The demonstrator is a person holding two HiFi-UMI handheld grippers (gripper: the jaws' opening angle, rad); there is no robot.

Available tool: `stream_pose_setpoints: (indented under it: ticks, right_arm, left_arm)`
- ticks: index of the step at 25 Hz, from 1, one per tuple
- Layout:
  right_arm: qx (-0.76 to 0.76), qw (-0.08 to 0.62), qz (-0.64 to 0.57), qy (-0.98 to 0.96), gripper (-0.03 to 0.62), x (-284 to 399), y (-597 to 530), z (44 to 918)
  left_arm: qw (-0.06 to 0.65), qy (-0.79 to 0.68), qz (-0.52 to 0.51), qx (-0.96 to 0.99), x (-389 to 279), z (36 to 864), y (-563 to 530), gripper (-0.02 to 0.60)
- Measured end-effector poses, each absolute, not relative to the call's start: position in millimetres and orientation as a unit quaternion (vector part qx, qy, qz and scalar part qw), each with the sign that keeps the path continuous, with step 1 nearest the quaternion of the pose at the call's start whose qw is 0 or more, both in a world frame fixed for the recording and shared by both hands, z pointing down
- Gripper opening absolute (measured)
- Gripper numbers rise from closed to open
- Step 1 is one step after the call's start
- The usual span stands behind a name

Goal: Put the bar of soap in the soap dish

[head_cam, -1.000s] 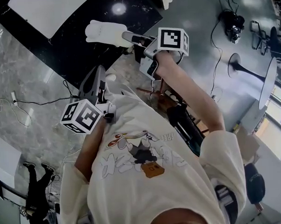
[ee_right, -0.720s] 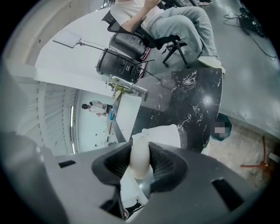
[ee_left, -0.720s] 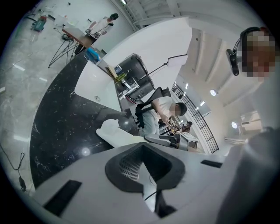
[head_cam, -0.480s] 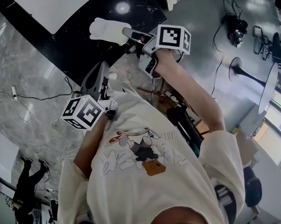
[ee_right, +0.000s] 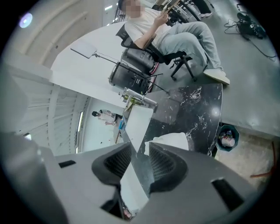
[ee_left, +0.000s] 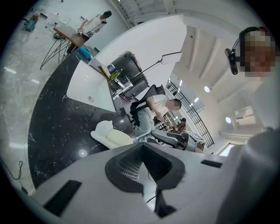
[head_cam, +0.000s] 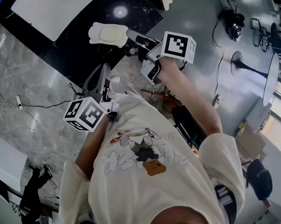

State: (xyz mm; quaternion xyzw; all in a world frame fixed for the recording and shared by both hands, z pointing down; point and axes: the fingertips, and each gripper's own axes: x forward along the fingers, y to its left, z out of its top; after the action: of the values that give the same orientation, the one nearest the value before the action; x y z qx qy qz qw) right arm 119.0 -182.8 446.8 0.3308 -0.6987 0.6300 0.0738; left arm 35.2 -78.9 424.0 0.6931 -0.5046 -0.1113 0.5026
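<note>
Black marble counter [head_cam: 77, 51] carries the white dish [head_cam: 96, 31] near the edge facing the person, and the pale soap [head_cam: 111, 33] already lies in it. I judge the placing done; next I draw the right gripper [head_cam: 133, 40] clear. Its jaws stand apart and empty, having just narrowed slightly. The left gripper [head_cam: 101, 76] is clenched on nothing. I find no legible writing.

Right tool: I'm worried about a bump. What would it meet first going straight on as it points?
Most likely the soap dish, with the bar of soap in it, just ahead. The right tool, its jaws just closed a little, stands open and empty. Depth is unclear.
</note>
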Motion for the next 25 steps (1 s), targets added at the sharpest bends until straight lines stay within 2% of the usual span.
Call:
stream_pose_setpoints:
  ticks: [2, 4, 13, 25]
  right_arm:
    - [0.338, 0.063, 0.615, -0.710, 0.051, 123.3, -176.3, 438.8]
    - [0.350, 0.050, 0.594, -0.723, 0.037, 128.2, -170.0, 430.5]
    - [0.375, -0.013, 0.581, -0.722, 0.019, 145.2, -156.4, 415.7]
    - [0.392, -0.028, 0.527, -0.754, 0.006, 128.1, -151.3, 399.2]
  left_arm:
    - [0.496, -0.498, -0.107, 0.703, 36.1, 419.4, -77.3, 0.006]
    - [0.489, -0.490, -0.101, 0.714, 37.0, 414.7, -75.5, 0.006]
    - [0.486, -0.459, -0.079, 0.739, 50.7, 405.5, -86.0, 0.006]
    - [0.469, -0.451, -0.073, 0.756, 46.5, 403.9, -112.0, 0.006]
